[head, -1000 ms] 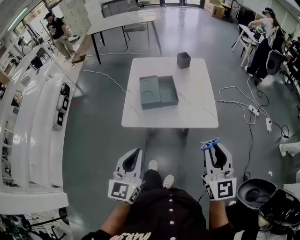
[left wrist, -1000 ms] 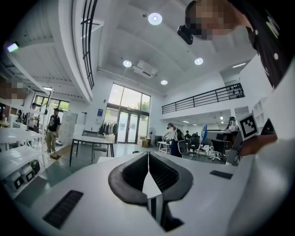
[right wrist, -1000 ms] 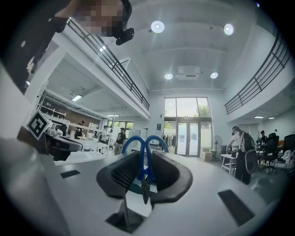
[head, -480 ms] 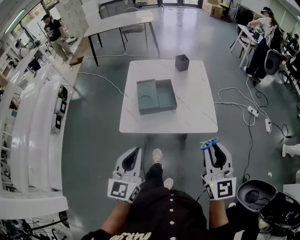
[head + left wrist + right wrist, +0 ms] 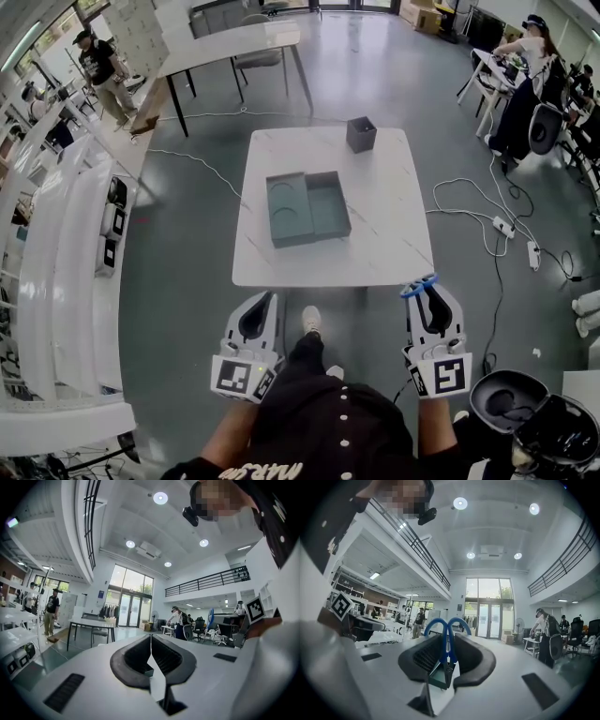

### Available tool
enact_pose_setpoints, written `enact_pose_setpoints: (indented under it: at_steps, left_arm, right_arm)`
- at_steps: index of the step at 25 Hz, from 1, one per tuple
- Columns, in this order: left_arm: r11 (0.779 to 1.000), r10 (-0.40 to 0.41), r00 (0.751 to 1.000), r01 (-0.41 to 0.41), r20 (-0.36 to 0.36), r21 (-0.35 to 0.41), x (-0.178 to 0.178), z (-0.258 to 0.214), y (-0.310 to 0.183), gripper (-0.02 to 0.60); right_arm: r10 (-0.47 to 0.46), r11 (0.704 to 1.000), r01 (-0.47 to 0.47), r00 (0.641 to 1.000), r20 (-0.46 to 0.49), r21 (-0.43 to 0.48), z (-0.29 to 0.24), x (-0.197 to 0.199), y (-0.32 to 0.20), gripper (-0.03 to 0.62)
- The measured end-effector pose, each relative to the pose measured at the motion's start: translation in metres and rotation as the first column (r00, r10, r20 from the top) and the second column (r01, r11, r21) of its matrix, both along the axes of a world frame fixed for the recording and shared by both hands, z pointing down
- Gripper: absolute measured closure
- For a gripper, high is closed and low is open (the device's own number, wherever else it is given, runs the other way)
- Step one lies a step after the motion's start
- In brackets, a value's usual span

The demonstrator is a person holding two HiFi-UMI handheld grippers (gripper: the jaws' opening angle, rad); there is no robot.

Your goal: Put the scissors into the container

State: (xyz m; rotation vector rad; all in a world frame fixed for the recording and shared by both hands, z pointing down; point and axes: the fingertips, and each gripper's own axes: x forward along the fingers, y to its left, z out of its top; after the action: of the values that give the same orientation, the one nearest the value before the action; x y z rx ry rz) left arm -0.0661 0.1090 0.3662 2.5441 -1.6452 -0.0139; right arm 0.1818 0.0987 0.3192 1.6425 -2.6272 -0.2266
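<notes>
Blue-handled scissors [image 5: 419, 286] stick out of my right gripper [image 5: 427, 296], whose jaws are shut on them; in the right gripper view the scissors [image 5: 447, 641] stand between the black pads, handle loops up. My left gripper [image 5: 263, 305] is shut with nothing in it, and its pads meet in the left gripper view [image 5: 151, 644]. Both grippers hang over the floor, short of the white table [image 5: 394, 239]. On the table lie an open teal box [image 5: 307, 207] in the middle and a small dark grey square container [image 5: 361, 133] at the far right.
White cables and a power strip [image 5: 504, 226] trail over the floor right of the table. White shelving [image 5: 66, 272] runs along the left. A black round object [image 5: 511, 401] sits at the lower right. Other tables and people stand further off.
The table has drawn closer to both grippers as the person stepped forward. The grippers kept their pose, and the scissors stayed in the right one.
</notes>
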Motion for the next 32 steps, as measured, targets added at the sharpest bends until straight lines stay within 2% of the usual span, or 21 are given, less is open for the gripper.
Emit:
enact_pose_setpoints:
  at_steps: [12, 19, 32]
  left_arm:
    - [1.0, 0.017, 0.999, -0.017, -0.031, 0.022, -0.015, -0.011, -0.113, 0.551]
    - [0.998, 0.038, 0.999, -0.037, -0.026, 0.049, -0.03, -0.028, -0.178, 0.551]
    - [0.997, 0.071, 0.997, -0.071, -0.035, 0.023, -0.056, -0.02, -0.249, 0.551]
  right_arm:
    - [0.011, 1.0, -0.011, 1.0, -0.028, 0.016, -0.016, -0.018, -0.108, 0.493]
    - [0.033, 0.999, -0.033, 0.999, -0.022, 0.03, -0.03, -0.032, -0.168, 0.493]
    - [0.058, 0.998, -0.058, 0.998, -0.013, 0.008, -0.024, -0.06, -0.238, 0.493]
